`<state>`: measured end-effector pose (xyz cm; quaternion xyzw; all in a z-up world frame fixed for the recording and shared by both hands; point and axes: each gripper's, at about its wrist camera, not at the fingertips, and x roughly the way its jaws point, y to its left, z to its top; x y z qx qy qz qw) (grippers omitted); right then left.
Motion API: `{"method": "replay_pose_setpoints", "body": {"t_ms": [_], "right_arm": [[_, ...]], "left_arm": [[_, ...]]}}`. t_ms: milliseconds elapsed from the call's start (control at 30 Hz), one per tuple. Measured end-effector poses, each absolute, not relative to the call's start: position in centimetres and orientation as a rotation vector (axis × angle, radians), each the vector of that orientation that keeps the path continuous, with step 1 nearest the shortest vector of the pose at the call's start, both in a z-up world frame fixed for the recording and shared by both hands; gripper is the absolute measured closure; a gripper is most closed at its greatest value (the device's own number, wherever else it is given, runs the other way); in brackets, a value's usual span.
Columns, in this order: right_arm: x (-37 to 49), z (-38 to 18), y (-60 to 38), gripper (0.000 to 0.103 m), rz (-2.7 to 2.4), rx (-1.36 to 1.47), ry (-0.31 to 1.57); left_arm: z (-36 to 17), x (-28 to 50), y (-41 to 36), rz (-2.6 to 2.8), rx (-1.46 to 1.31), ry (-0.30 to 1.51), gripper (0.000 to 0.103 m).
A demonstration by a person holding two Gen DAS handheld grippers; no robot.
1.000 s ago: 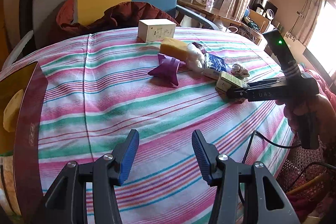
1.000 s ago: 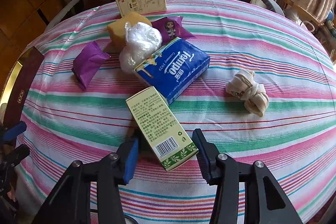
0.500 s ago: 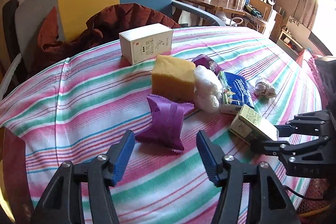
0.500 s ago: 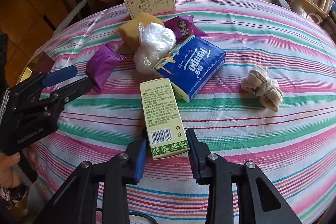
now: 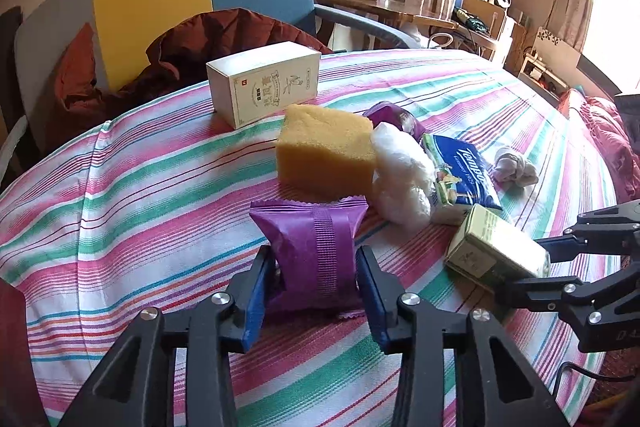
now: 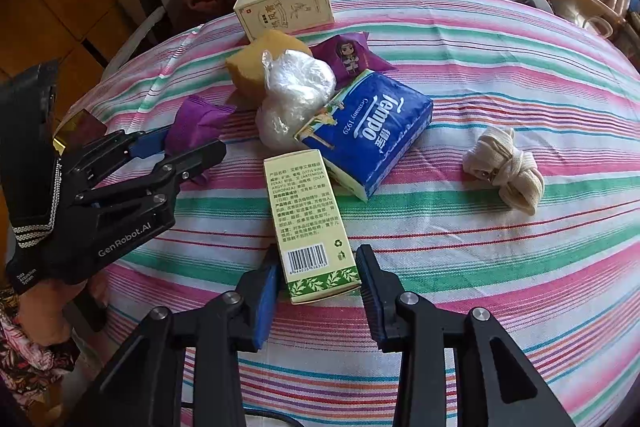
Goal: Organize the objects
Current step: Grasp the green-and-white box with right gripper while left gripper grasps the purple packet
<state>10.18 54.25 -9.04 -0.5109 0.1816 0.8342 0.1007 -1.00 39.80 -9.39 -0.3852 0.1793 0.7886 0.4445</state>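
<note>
Two purple foil snack packets lay out; the closing left gripper [image 5: 316,267] pinched one [image 5: 314,251]. The opening right gripper [image 6: 318,275] straddled one green-printed cardboard box [image 6: 310,223].

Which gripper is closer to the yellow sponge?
Left. The left gripper is closing around the purple packet right in front of the yellow sponge. The right gripper straddles the green box, past the tissue pack.

We see the right gripper [image 6: 316,279] opening at 6 o'clock, green box [image 6: 310,223] between its jaws | left gripper [image 6: 192,147] at 9 o'clock on purple packet [image 6: 196,121] | blue tissue pack [image 6: 366,131] in the middle
</note>
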Motion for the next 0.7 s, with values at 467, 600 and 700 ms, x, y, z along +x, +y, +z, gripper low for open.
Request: {"method": "replay_pose_setpoints", "body": {"t_ms": [467, 600, 700], "right_arm": [[9.5, -8.9, 52.1, 0.073, 2.522, -1.428, 0.32], [10.0, -7.9, 51.6, 0.073, 2.596, -1.366, 0.358], [9.7, -7.6, 50.9, 0.073, 2.642, -1.359, 0.443]], "left_arm": [[-9.3, 0.5, 35.7, 2.021, -0.902, 0.386, 0.064], [-9.2, 0.2, 34.0, 2.044, -0.922, 0.314, 0.066], [-9.1, 0.4, 33.1, 2.063, -0.923, 0.281, 0.067]]}}
